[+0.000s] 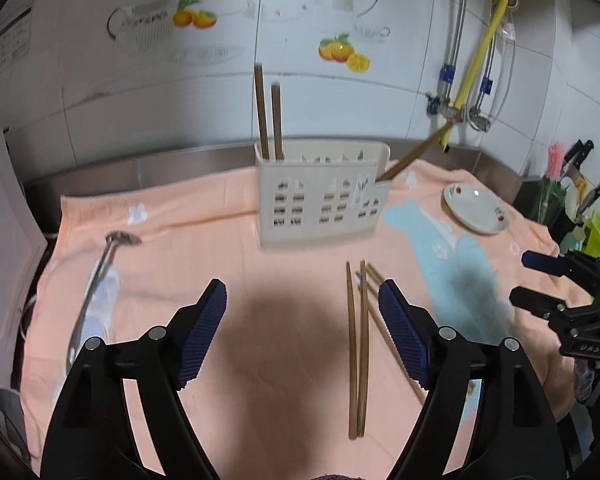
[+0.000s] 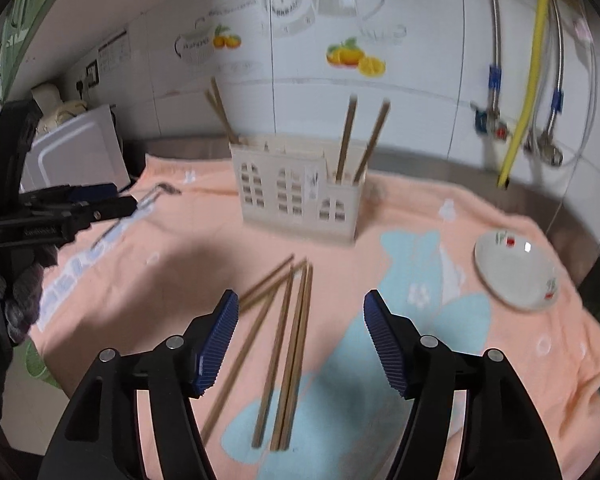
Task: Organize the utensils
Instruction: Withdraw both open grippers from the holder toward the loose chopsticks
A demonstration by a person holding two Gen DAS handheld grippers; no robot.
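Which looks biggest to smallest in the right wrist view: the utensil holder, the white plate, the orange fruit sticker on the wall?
1. Utensil holder.
2. White plate, smaller in area, though it lies nearer the camera, so true size is unsure.
3. Orange fruit sticker, clearly smallest.

My ribbed blue pads [image 2: 216,340] look matt; wooden chopsticks [image 2: 292,356] lie on soft cloth [image 2: 500,360]; the holder [image 1: 320,196] is smooth plastic.

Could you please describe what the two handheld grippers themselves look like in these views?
The left gripper and the right gripper look alike: matte black plastic frames with silver pivot screws and two tapered fingers faced with ribbed dark-blue pads. Small pale lettering marks the right one's body, unreadable here. No cables visible.
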